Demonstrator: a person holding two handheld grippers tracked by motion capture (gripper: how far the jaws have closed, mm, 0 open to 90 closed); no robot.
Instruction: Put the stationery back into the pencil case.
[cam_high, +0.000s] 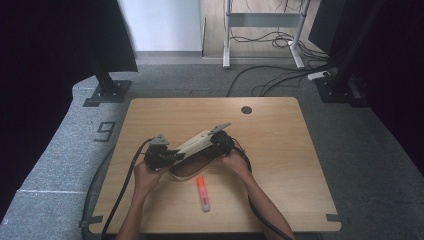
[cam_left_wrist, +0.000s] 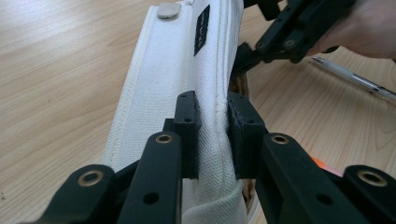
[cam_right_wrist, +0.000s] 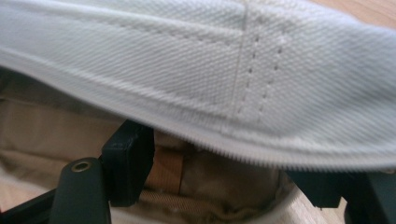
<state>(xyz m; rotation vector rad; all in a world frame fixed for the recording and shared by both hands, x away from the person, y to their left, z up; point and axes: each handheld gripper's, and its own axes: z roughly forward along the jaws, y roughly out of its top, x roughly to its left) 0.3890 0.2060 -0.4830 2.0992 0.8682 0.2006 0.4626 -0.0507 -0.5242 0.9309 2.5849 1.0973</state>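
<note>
A white canvas pencil case lies slantwise in the middle of the wooden table, its mouth gaping toward me. My left gripper is shut on the case's seamed rim at the near-left end, with fabric pinched between the pads. My right gripper is at the far-right end. Its jaws stand apart at the mouth of the case, under the zipper edge, and the tan lining lies between them. An orange highlighter lies on the table just in front of the case.
A clear pen lies on the wood beyond the case, near the right hand. A round cable hole sits at the table's far edge. Black cables trail from both grippers off the near edge. Stands and loose cables occupy the floor behind.
</note>
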